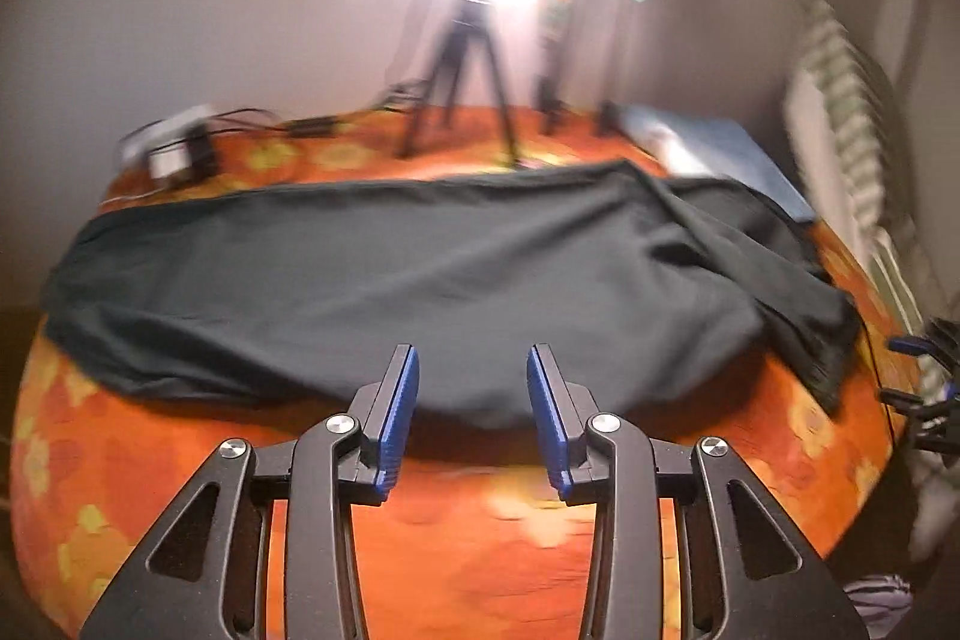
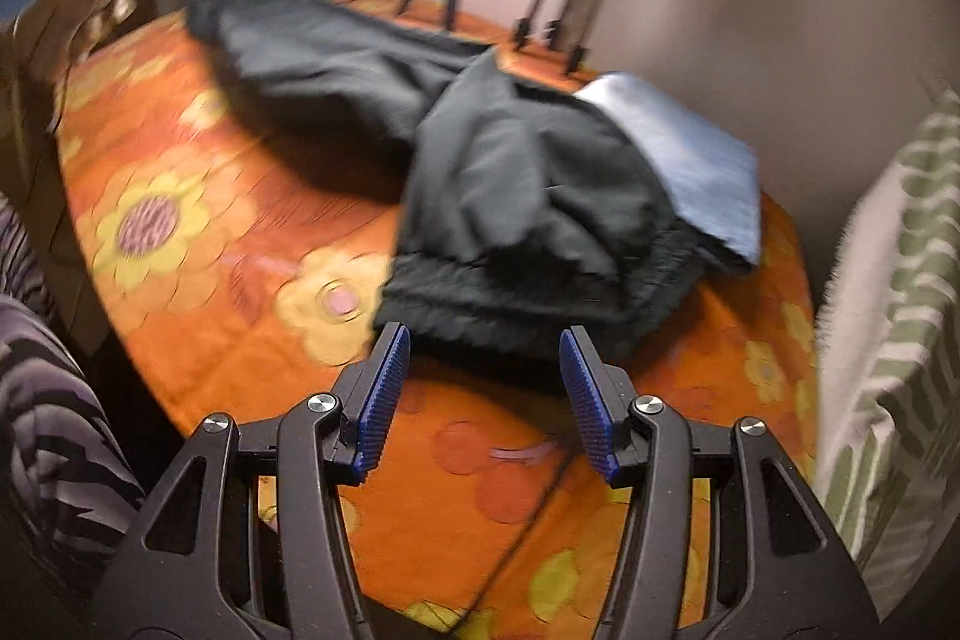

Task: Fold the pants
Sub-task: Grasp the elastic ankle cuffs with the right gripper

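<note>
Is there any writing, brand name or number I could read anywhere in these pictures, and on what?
None can be read.
Black pants: plain, no label showing.
Orange flowered cloth: pattern only.
Folded blue fabric: no print.
Small boxes at the far edge: too blurred to tell.

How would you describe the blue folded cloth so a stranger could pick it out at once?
Start from the orange flowered cover and find the dark pants lying across it. At their waistband end, on the side farther from the right gripper, lies the blue cloth, partly under the pants. It is the only pale, flat-folded piece; the pants are dark and rumpled.
</note>
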A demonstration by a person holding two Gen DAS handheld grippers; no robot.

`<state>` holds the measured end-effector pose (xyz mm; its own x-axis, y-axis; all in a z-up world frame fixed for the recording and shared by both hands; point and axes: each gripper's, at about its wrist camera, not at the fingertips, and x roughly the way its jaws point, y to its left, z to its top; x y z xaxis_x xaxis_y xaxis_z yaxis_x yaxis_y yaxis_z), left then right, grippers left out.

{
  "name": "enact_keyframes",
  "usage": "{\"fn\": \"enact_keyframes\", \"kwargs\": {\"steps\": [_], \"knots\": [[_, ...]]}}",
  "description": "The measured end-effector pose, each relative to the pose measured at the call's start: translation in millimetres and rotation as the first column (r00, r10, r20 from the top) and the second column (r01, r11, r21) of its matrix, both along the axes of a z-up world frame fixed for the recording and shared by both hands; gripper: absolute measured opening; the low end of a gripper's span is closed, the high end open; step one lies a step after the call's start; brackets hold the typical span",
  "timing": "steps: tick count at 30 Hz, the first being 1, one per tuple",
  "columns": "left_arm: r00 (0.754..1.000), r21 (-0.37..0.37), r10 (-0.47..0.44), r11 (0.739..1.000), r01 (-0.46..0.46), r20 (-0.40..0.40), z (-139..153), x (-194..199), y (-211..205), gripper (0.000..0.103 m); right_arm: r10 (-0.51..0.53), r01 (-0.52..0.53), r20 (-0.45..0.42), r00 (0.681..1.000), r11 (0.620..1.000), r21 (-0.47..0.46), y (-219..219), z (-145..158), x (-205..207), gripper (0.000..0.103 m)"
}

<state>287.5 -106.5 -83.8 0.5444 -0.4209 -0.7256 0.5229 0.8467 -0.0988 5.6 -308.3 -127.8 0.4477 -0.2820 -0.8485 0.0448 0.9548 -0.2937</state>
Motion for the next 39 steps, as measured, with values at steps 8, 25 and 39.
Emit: {"fn": "enact_keyframes", "kwargs": {"steps": [8, 25, 39], "knots": [[0.995, -0.021, -0.094, 0.995, 0.094, -0.031, -16.7, -12.8, -50.5, 0.036, 0.12, -0.125, -0.062, 0.991, 0.989, -0.079, 20.7, -31.9, 24.0, 0.069], [0.974, 0.037, -0.215, 0.975, 0.217, -0.065, -48.1, -15.4, -118.0, 0.036, 0.11, -0.117, -0.108, 0.988, 0.991, -0.065, 1.2, -56.1, 41.0, 0.054], [0.971, 0.03, -0.209, 0.976, 0.214, -0.114, -67.2, -5.6, -118.1, 0.036, -0.004, 0.001, 0.062, 0.998, 0.999, 0.05, -39.2, 15.8, 41.5, 0.008]]}}
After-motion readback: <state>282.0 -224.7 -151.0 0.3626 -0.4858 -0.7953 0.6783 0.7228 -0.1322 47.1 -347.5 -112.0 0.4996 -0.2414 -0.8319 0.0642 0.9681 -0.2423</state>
